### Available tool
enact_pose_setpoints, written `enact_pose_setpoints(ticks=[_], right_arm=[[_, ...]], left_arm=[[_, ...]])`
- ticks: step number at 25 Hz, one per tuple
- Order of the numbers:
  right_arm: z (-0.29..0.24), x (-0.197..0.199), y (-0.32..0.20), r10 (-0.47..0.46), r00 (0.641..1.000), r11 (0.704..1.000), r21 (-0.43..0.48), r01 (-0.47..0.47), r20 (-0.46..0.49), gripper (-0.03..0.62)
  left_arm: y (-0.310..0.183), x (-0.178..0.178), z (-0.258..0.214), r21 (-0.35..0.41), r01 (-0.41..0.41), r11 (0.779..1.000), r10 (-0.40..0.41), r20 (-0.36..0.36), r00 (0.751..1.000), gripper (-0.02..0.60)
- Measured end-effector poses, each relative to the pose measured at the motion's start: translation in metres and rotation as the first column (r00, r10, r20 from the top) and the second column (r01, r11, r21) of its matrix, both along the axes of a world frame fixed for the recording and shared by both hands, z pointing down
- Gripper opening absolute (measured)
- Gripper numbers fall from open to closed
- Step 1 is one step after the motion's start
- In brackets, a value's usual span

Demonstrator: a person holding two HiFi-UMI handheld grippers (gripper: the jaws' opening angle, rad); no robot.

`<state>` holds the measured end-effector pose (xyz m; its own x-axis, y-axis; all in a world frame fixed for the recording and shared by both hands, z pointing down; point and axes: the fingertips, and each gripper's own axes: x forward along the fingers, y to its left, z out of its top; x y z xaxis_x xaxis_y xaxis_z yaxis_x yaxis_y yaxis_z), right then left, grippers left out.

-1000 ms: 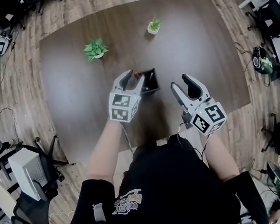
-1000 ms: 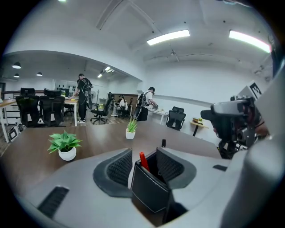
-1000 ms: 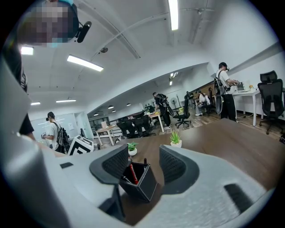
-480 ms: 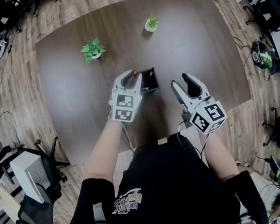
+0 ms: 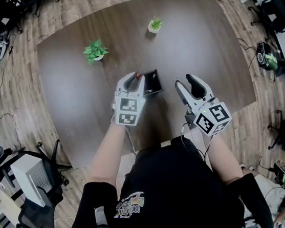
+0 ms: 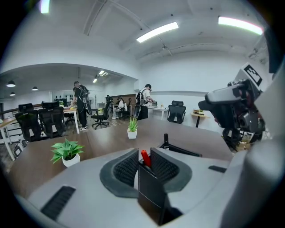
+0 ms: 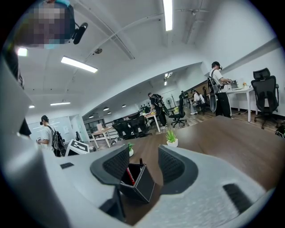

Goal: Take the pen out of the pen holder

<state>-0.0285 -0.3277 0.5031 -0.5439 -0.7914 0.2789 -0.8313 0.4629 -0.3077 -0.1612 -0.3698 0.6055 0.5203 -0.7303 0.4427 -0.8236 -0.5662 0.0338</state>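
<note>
A: What is the status of our left gripper (image 5: 134,79)?
B: Its jaws have just been closing. We judge them pinched on the red pen (image 6: 145,157), at the 9 o'clock edge of the pen holder (image 5: 152,82).
A: And our right gripper (image 5: 185,82)?
B: Spread and empty, at 3 o'clock of the pen holder. The pen stands inside, not yet lifted.

My head view looks steeply down on the table (image 5: 70,68) from behind the left gripper (image 5: 134,79) and right gripper (image 5: 185,83). Each gripper view peers close along its own fingers; all three share the pen holder (image 5: 152,82) by the fingertips.
</note>
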Motion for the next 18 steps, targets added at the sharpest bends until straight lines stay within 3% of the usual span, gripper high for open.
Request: enact_pose_setpoints(ticks=[18], right_arm=[[0.0032, 0.0064, 0.0041, 0.009, 1.0, 1.0, -0.017, -0.008, 0.018, 0.204]], left_arm=[[0.004, 0.0002, -0.0086, 0.078, 0.009, 0.997, -0.015, 0.075, 0.997, 0.06]])
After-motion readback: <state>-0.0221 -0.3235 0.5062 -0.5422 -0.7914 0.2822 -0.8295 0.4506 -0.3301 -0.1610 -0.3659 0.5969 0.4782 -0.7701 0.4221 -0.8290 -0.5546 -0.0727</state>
